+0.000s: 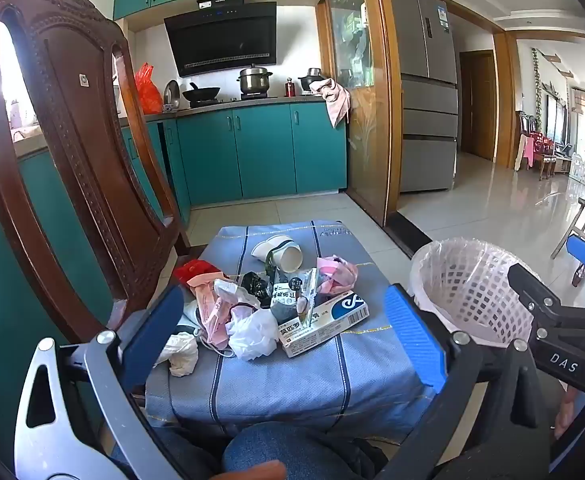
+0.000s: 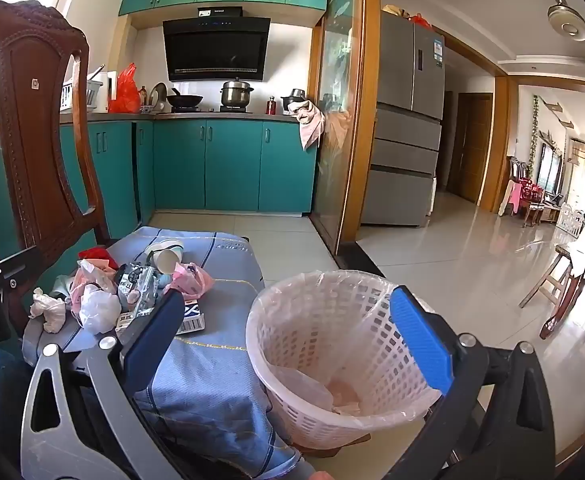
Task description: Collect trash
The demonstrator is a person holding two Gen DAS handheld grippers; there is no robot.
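Trash [image 1: 276, 308] heaped on cloth-covered surface [image 1: 292, 376], uncollected; both hand-held grippers [image 1: 284, 332] [image 2: 288, 340] wide open, empty; first pick pending, lined basket [image 2: 332, 344] alongside.

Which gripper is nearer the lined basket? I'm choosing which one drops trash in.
Right. The right gripper hangs open just before the basket; the left gripper frames the trash pile, basket off to its right.

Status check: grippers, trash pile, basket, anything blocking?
Left gripper and right gripper open, empty. Trash pile untouched on the blue cloth. Lined basket beside it, nearly empty. Nothing blocking.
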